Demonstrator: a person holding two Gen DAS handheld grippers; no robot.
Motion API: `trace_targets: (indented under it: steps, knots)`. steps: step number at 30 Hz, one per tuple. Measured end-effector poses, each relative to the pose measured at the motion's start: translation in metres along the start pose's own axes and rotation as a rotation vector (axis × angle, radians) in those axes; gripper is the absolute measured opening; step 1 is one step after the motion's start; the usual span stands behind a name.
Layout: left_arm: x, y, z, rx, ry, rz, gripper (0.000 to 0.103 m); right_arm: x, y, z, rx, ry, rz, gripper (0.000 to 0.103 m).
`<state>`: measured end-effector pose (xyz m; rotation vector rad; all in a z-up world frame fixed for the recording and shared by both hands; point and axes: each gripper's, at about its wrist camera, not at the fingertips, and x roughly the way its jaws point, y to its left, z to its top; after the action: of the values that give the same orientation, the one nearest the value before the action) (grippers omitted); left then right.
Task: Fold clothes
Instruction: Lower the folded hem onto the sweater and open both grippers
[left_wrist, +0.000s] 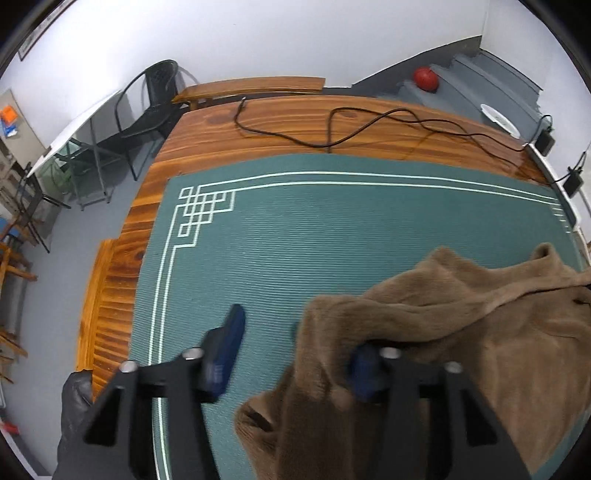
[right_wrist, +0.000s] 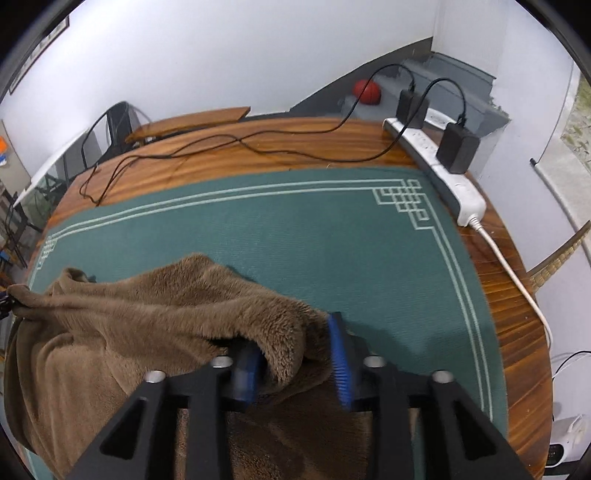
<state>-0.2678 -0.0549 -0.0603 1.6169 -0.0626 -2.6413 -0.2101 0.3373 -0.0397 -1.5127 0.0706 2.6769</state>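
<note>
My left view alone shows a black chair (left_wrist: 147, 99) past the far corner of the desk (left_wrist: 280, 118), a white plate (left_wrist: 500, 120) at the desk's far right, and a gloved hand (left_wrist: 75, 402) at the lower left edge. My right view alone shows the white power strip (right_wrist: 443, 166) lying along the desk's right side with two black adapters (right_wrist: 458, 147) plugged into it, and a white appliance (right_wrist: 565, 439) down on the floor. Both views show the green mat (left_wrist: 295, 229) with its pale border lines, a loose black cable (left_wrist: 351, 125) on the wood beyond it, and a red ball (left_wrist: 425, 78) on grey steps behind.

The brown fleece garment (left_wrist: 461, 325) lies in a rumpled heap on the near part of the mat, between my two hands. It is thick and plush, bunched into soft ridges, with a rolled edge running across its far side.

My left fingers (left_wrist: 295, 354) stand about half open, not clamping anything. The left blue pad (left_wrist: 227, 350) is out over bare mat, while the other pad (left_wrist: 364, 373) is sunk into the garment's edge, so the fleece reaches only partway into the gap.

My right fingers (right_wrist: 295, 362) are likewise about half open. A fold of fleece bulges up between the two blue pads (right_wrist: 339, 358), loose rather than squeezed, and the garment spreads away to the left.
</note>
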Motion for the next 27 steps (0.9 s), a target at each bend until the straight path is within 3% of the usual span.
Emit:
trace_targets:
  steps: [2, 8, 12, 17, 21, 27]
  knots:
    - [0.001, 0.006, -0.002, -0.012, 0.004, -0.019, 0.065, -0.007, 0.0, -0.001, 0.008, -0.027, 0.023, 0.065]
    - [-0.019, 0.016, -0.013, -0.028, -0.032, -0.069, 0.078, -0.044, 0.002, -0.005, 0.035, -0.16, 0.078, 0.065]
    - [-0.024, 0.018, -0.015, -0.053, -0.029, -0.108, 0.081, -0.044, 0.021, -0.009, -0.033, -0.139, 0.129, 0.065]
    - [-0.04, 0.021, -0.012, -0.117, -0.049, -0.196, 0.081, -0.016, 0.047, -0.013, -0.113, -0.03, 0.167, 0.065]
    - [-0.049, 0.025, -0.014, -0.138, -0.075, -0.19, 0.087, 0.008, 0.062, -0.016, -0.174, 0.023, 0.142, 0.065]
    - [-0.033, 0.026, -0.016, -0.136, -0.019, -0.206, 0.088, 0.042, 0.05, -0.003, -0.108, 0.06, 0.121, 0.065]
